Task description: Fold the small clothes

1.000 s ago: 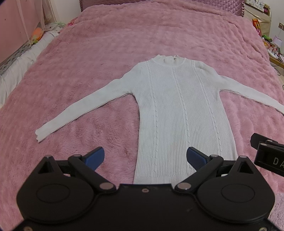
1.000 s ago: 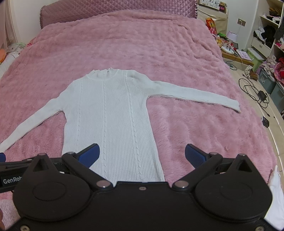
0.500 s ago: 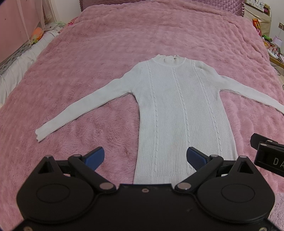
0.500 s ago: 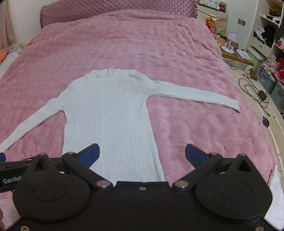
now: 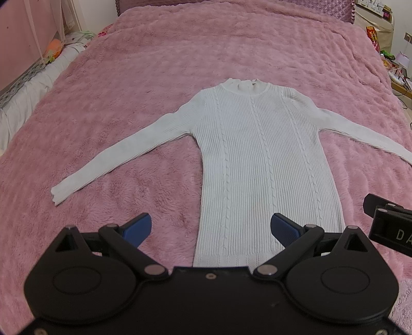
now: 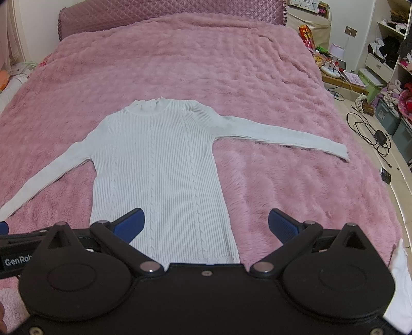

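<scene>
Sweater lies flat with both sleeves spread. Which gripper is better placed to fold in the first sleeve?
Left, marginally: the left gripper, open, faces the left sleeve; its cuff looks nearer than the right sleeve cuff does to the right gripper.

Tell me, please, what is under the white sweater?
The white sweater lies flat, sleeves spread, on the fluffy pink blanket that covers the bed. Only this blanket shows around it. Whatever is directly beneath the knit is covered and cannot be seen.

Pink blanket [image 6: 231,64] covers the bed; quilted headboard [image 6: 167,13] behind. Shelves [image 6: 388,51] and cables [image 6: 370,134] on pale floor [image 6: 365,144] right; possibly bedding [image 5: 31,95] left.
</scene>
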A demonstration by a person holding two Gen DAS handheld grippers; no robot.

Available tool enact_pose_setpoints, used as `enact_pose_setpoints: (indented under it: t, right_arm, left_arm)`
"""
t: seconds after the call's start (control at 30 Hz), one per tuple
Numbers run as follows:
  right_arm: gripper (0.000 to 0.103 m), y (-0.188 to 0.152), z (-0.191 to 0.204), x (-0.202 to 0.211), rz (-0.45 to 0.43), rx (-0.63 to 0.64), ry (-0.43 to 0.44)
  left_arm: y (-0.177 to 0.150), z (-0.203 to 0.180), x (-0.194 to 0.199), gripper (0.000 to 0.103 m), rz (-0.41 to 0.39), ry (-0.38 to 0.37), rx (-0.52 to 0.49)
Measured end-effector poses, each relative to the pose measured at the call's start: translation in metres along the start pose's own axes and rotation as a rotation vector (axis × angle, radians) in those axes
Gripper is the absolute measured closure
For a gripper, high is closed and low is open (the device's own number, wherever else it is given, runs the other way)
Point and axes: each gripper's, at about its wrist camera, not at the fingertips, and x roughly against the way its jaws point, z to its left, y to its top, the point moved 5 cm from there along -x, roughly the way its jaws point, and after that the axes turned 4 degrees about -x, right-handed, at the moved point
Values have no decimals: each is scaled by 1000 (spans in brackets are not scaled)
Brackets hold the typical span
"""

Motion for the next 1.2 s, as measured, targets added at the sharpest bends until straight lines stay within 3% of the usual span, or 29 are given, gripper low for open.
enact_pose_setpoints:
  t: [0.43, 0.63, 0.83, 0.97, 1.2]
  right_arm:
    - [0, -10, -8, -12, -9, -8, -7]
    - [0, 5, -33, -16, -77, -67, -5]
    - [0, 20, -93, -22, -371, -131, 18]
    - [0, 33, -156, -54, -333, -251, -82]
    - [0, 43, -270, -129, -364, -513, -233]
  left_arm:
    - [-3, -5, -5, 0, -3, -9, -10]
    - [6, -21, -11, 0, -41, -46, -39]
    - [33, -61, -29, 0, -99, -100, -110]
    - [52, -102, -51, 0, -101, -148, -174]
    - [100, -178, -111, 0, -124, -240, -274]
